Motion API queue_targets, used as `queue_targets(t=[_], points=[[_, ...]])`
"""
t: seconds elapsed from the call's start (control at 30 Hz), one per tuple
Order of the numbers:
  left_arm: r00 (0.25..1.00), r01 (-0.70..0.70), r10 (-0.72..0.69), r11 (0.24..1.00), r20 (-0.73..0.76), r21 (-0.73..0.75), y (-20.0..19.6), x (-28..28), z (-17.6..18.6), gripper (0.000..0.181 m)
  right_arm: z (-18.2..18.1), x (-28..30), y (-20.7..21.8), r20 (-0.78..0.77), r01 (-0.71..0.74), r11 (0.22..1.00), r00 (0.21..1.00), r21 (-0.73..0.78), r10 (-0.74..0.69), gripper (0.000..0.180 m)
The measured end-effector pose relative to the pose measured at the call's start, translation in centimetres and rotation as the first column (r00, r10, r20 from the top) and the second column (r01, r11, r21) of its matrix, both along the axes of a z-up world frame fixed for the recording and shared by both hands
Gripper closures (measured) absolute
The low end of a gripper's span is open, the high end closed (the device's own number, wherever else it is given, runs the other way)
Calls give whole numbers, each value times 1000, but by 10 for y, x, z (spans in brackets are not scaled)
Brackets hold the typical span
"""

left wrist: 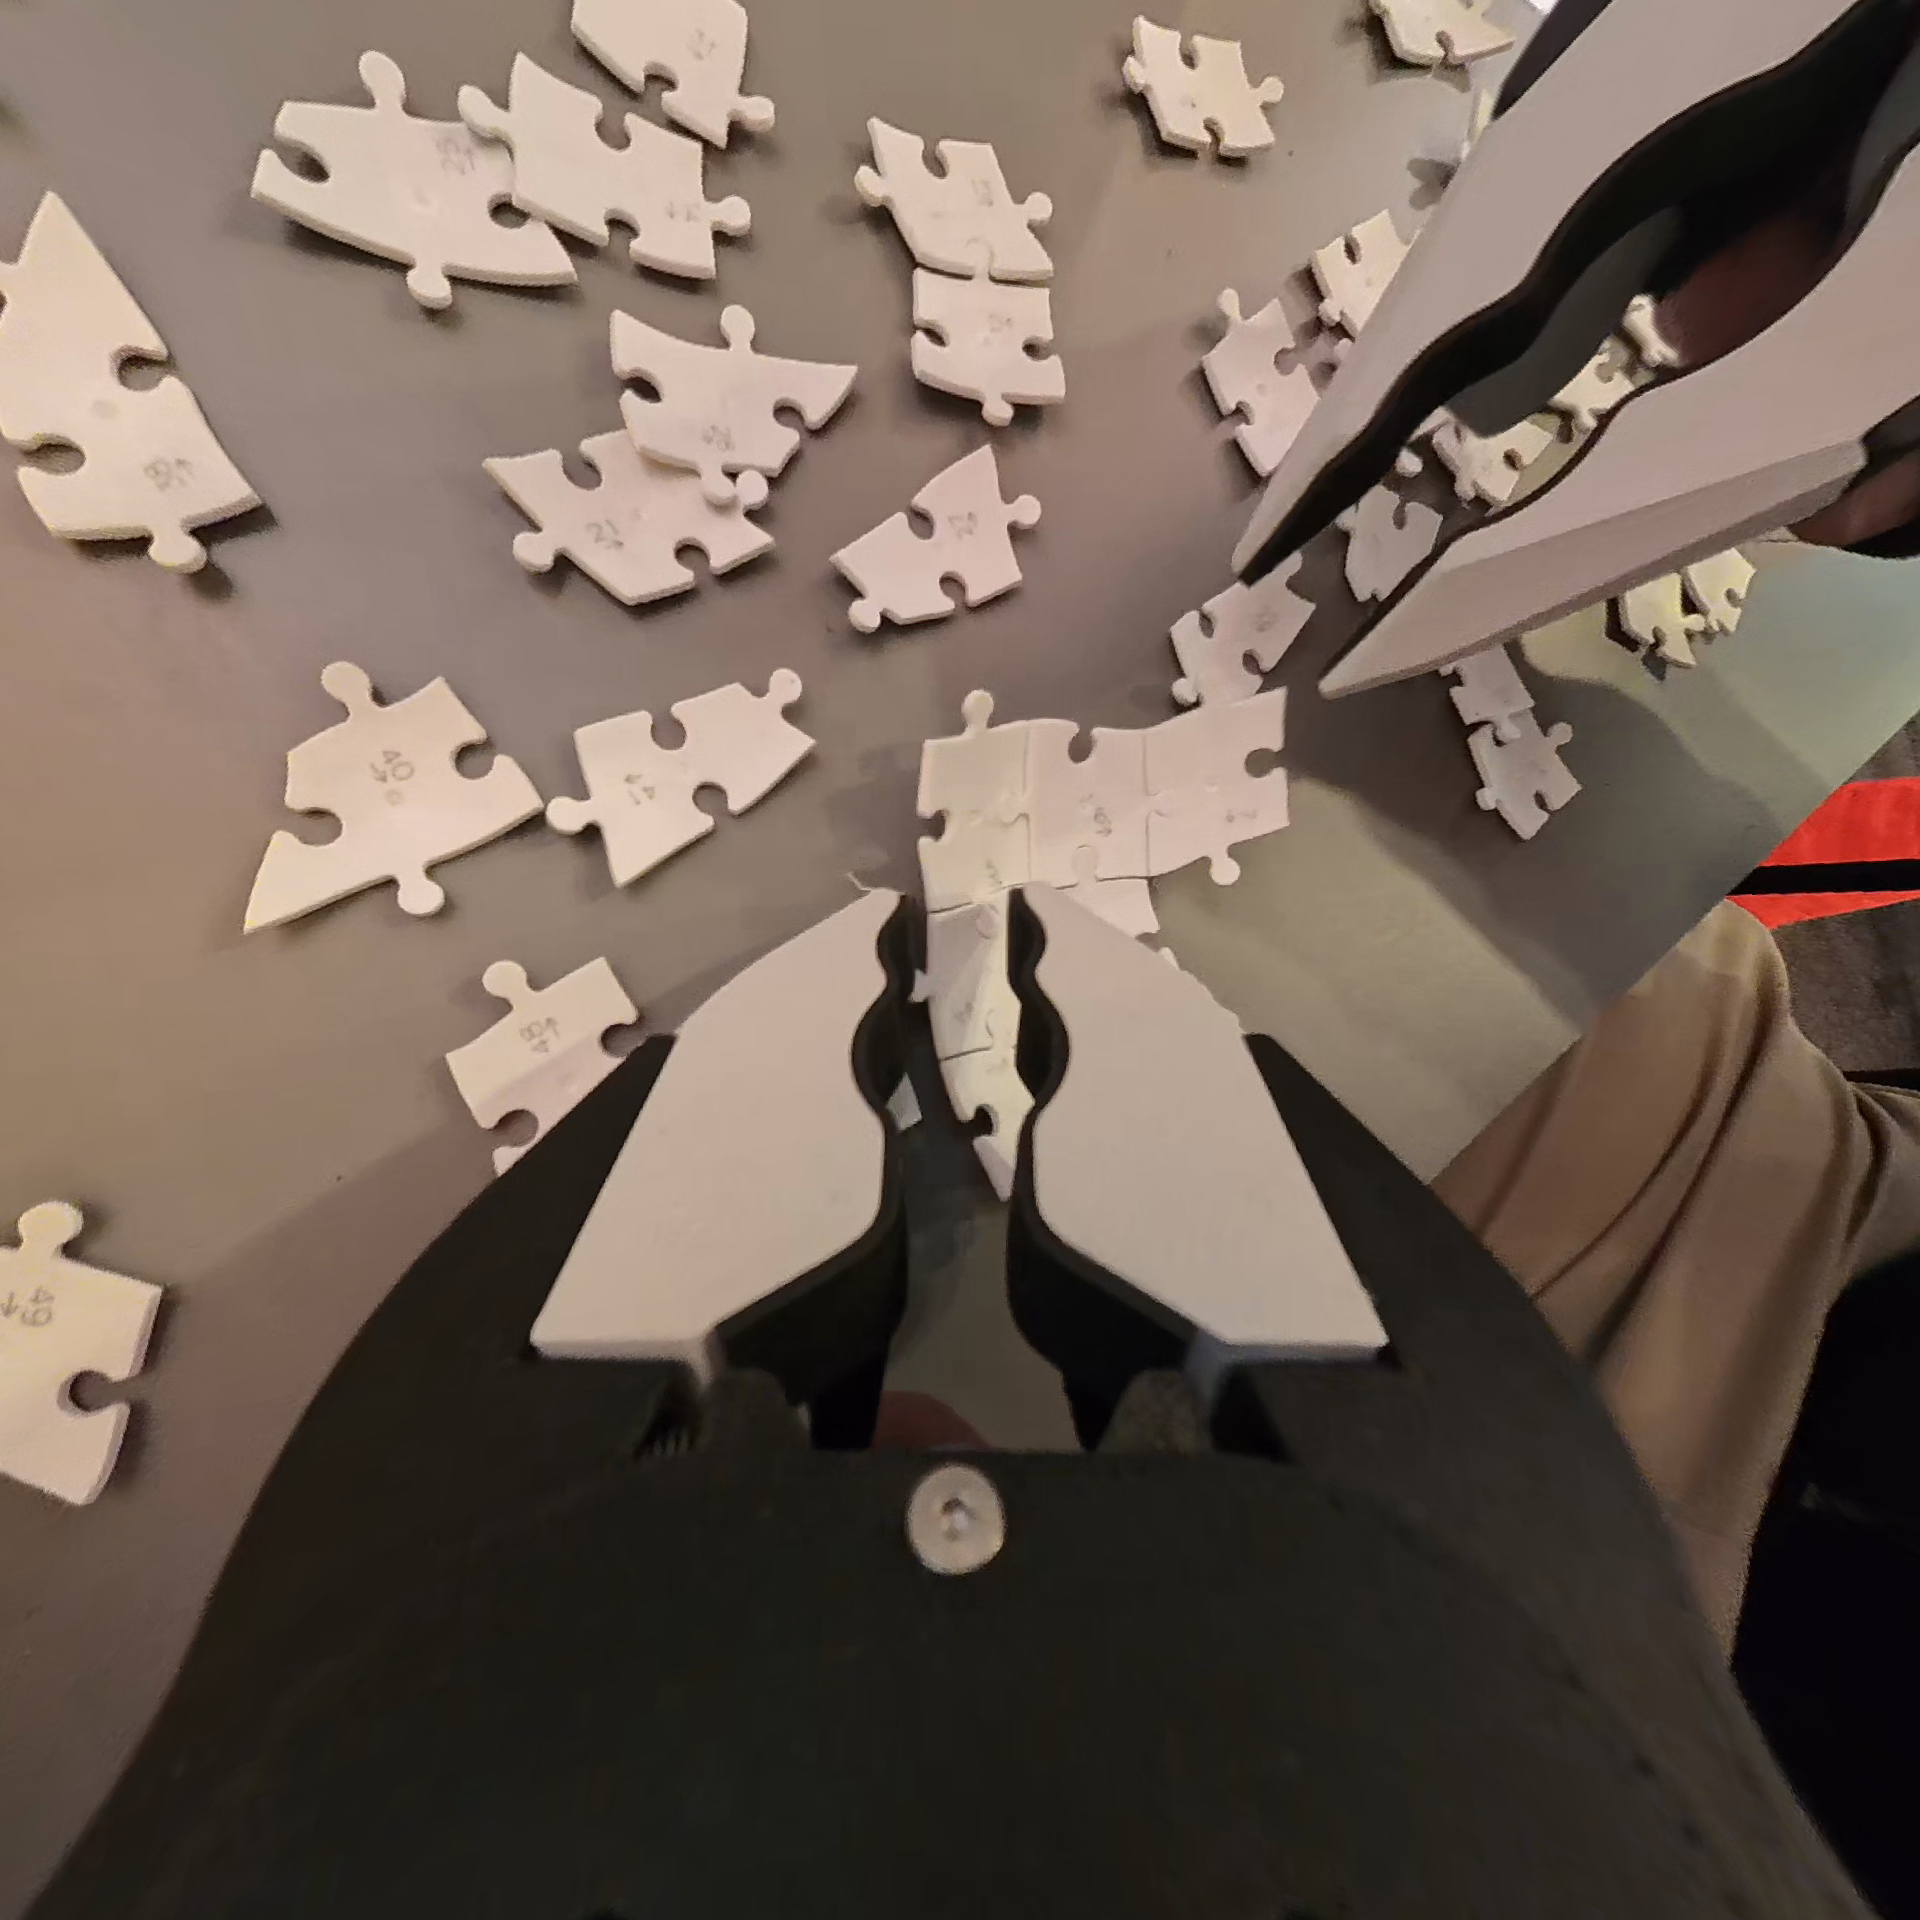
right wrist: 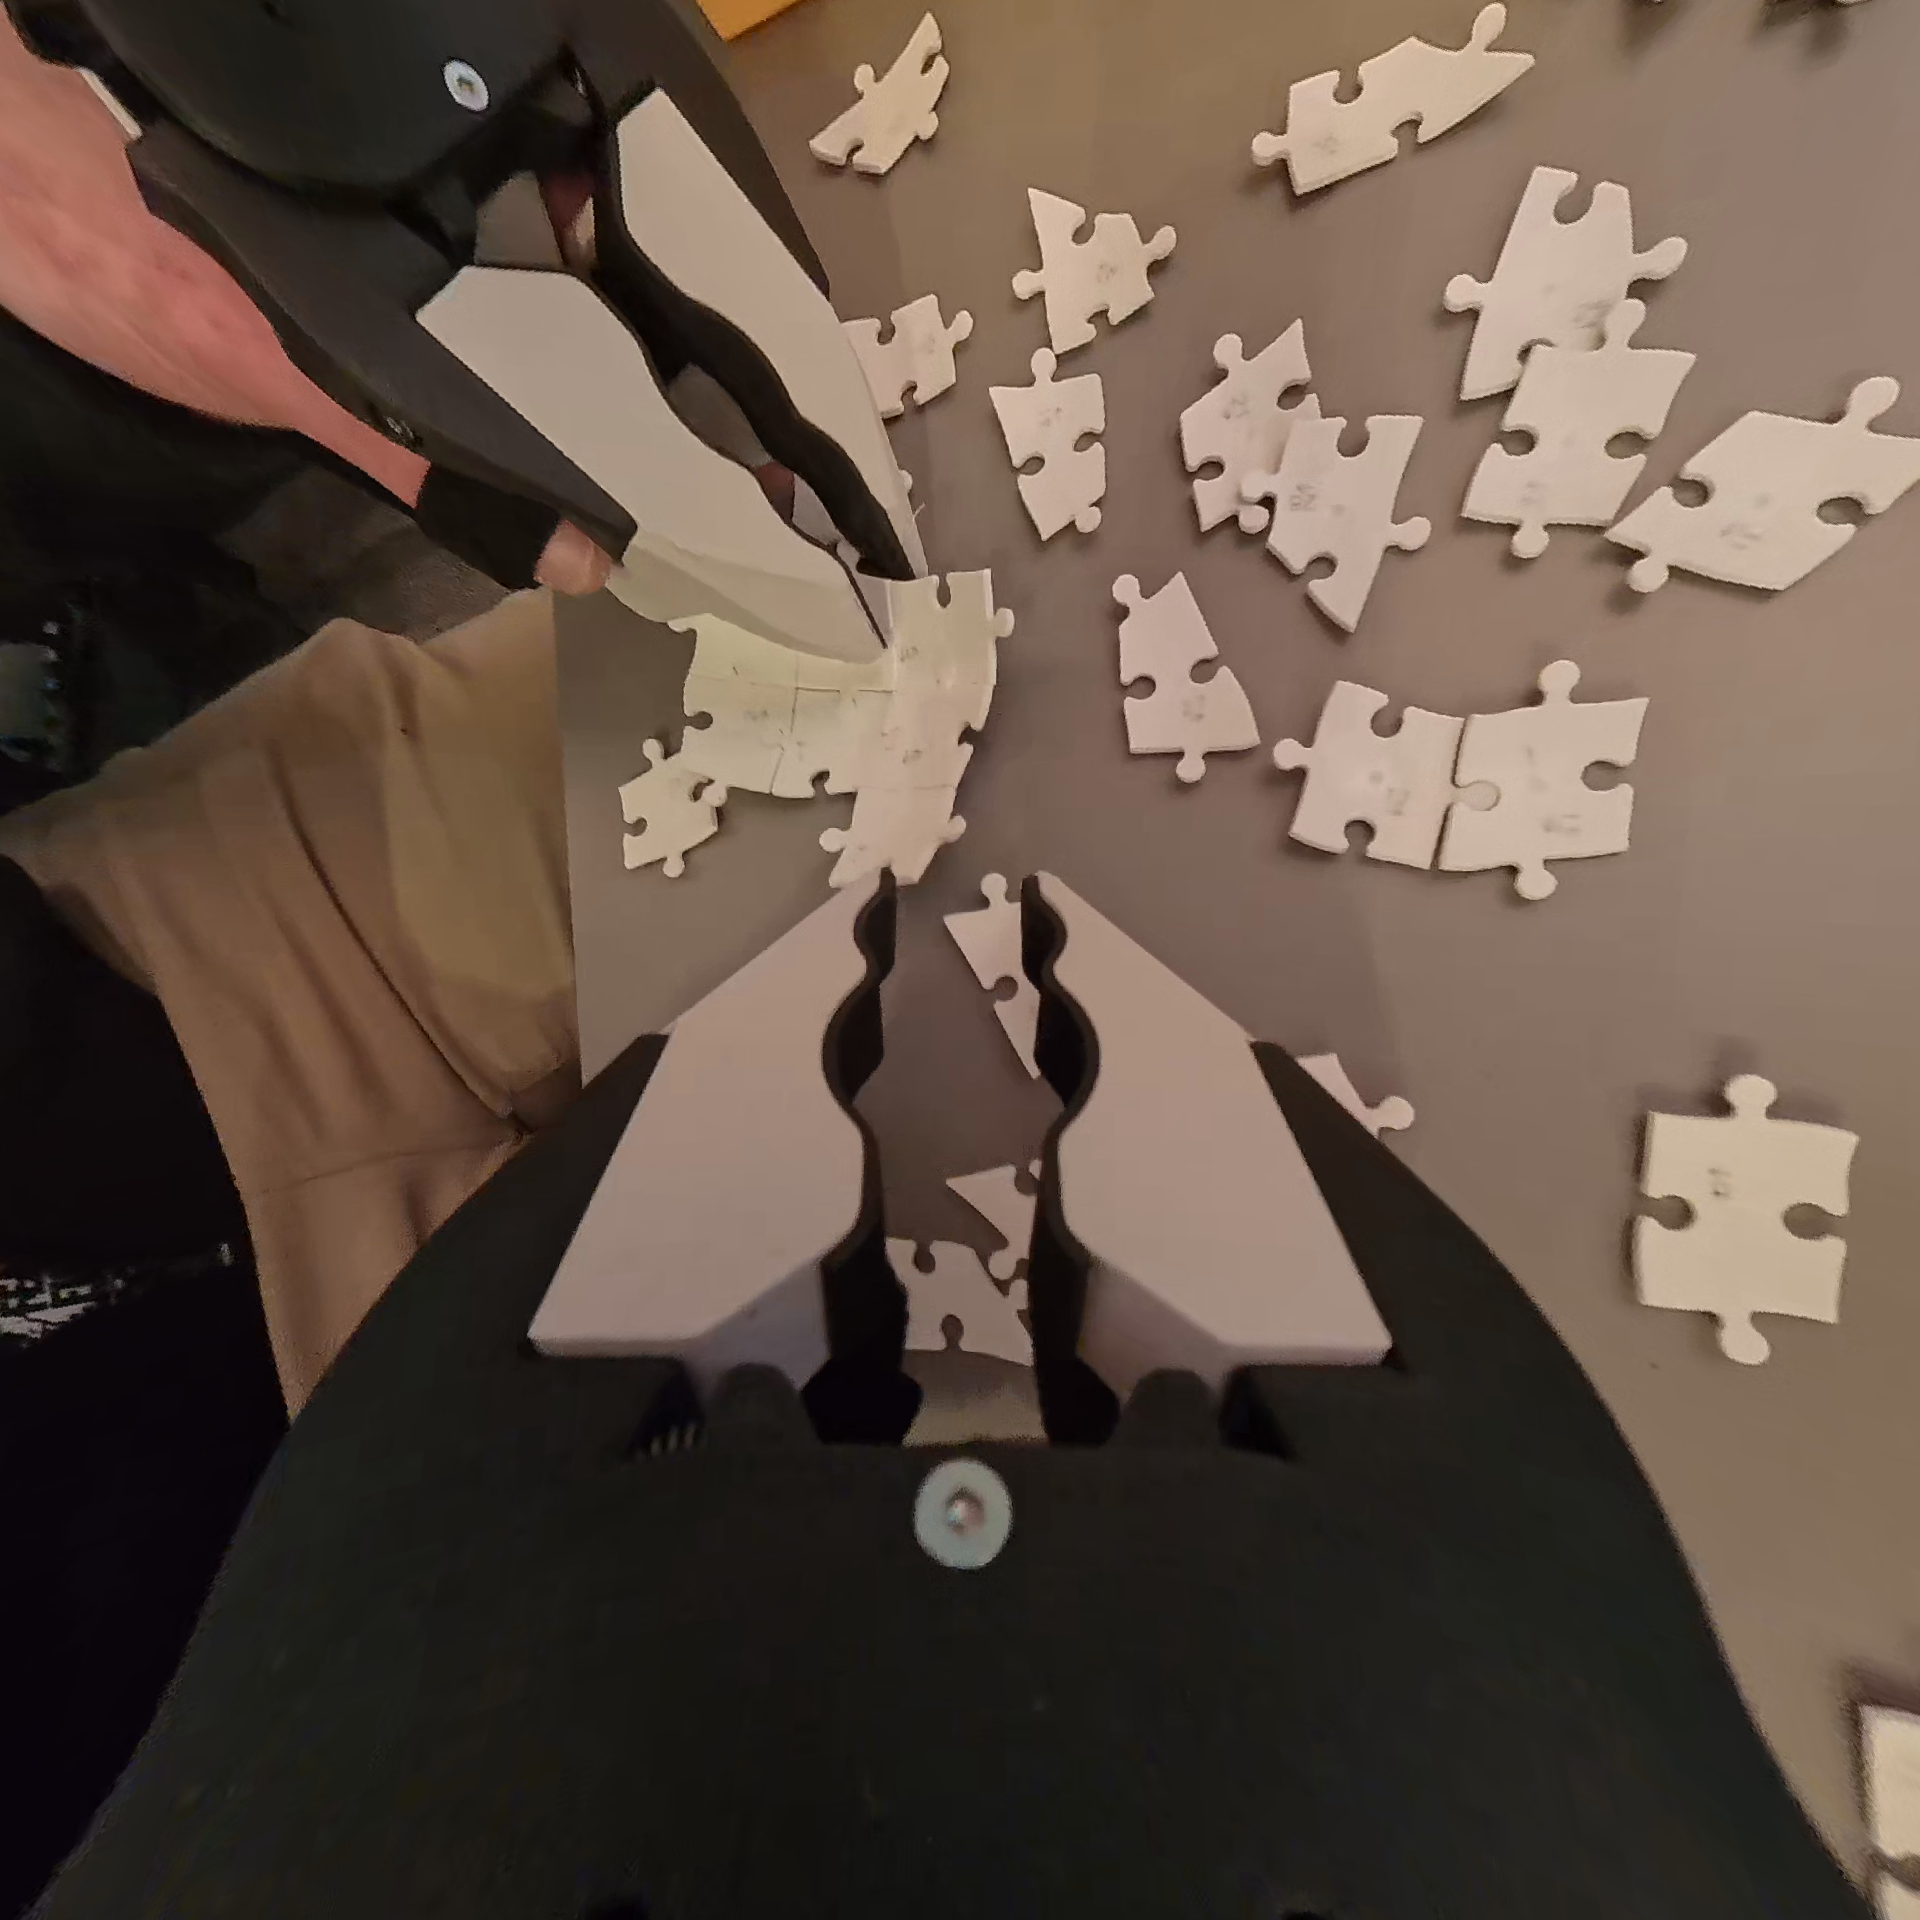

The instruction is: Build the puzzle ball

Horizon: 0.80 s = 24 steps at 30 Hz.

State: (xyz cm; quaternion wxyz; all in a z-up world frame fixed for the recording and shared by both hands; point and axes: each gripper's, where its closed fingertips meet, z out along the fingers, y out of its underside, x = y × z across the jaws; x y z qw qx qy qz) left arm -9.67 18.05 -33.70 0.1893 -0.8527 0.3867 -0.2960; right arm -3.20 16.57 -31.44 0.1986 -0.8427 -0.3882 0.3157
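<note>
Several joined white curved puzzle pieces, the started shell of the ball (left wrist: 1101, 800), sit pinched at their near edge in the left gripper (left wrist: 958, 914), whose grey fingers with wavy black pads are drawn narrow around that edge. In the right wrist view the same shell (right wrist: 873, 717) bows up from the grey tabletop (right wrist: 1247, 987) near the table's edge, with the left gripper (right wrist: 878, 608) biting its top rim.

The right gripper (right wrist: 958, 894) hangs just short of the shell with a narrow gap between its fingers and nothing held; one loose white piece (right wrist: 992, 956) lies on the table below that gap, partly hidden by a finger.

Risk, as I judge it: the shell is held by one thin edge only. A push from the right gripper while seating a new piece could twist it out of the pads or pop the finished seams apart. It also sits close to the table's edge, by the person's tan-clad leg (right wrist: 312, 831), so a slip could send it off the table.

Farther out, many loose white numbered pieces (left wrist: 405, 790) lie scattered, some overlapping (left wrist: 665, 468), so a careless pick might drag a neighbour along.
</note>
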Motion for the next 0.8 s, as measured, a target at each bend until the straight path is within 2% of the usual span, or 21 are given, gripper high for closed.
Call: queue_targets(t=[0.37,0.8], points=[[998,-8,7,1000,55,12,0,4,3,173,-5,-15,1,-105,38,996,993,-80,-46,156],[978,13,-27,998,209,69,0,14,23,178,-9,-20,8,-124,50,997,991,-58,-57,159]])
